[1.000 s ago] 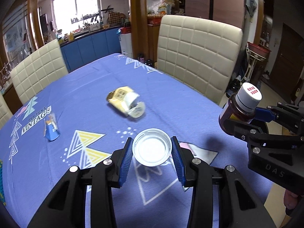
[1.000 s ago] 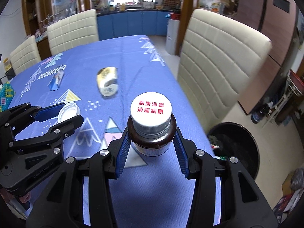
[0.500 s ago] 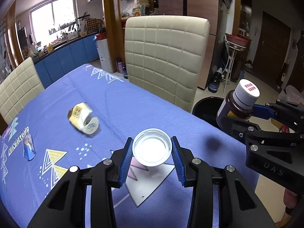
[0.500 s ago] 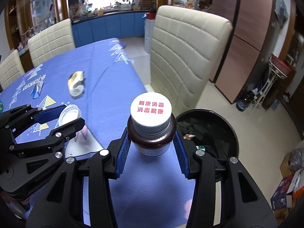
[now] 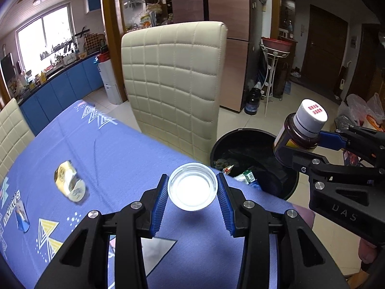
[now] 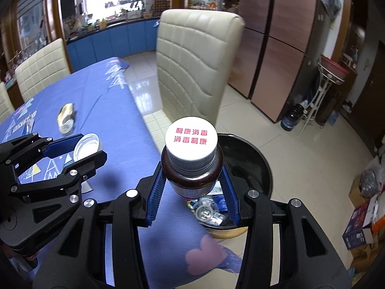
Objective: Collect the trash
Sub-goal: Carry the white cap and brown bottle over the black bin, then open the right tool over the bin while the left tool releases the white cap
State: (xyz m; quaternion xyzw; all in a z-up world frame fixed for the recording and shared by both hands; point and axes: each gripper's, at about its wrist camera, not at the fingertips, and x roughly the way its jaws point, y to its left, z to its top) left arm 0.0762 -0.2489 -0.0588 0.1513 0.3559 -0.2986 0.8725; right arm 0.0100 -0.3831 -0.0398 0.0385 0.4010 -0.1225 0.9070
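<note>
My left gripper (image 5: 192,190) is shut on a clear round plastic lid (image 5: 192,186), held above the table's right edge; from the right wrist the lid (image 6: 86,146) shows at the left. My right gripper (image 6: 192,183) is shut on a brown bottle with a white cap (image 6: 191,166), which hangs at the near rim of the black trash bin (image 6: 262,166) on the floor. From the left wrist the bottle (image 5: 300,132) hangs over the bin (image 5: 240,144), which holds wrappers. A crushed yellow carton (image 5: 68,180) and a small blue packet (image 5: 21,216) lie on the blue tablecloth (image 5: 108,149).
A cream padded chair (image 5: 175,84) stands at the table's side, just behind the bin. More cream chairs (image 6: 41,67) line the far side. A metal stand (image 6: 322,91), a dark jug (image 6: 292,118) and boxes (image 6: 361,226) sit on the tiled floor to the right.
Both grippers have swung right together, off the middle of the table toward its edge. The bin has come into view beneath them, and the carton has slid to the left of both views.
</note>
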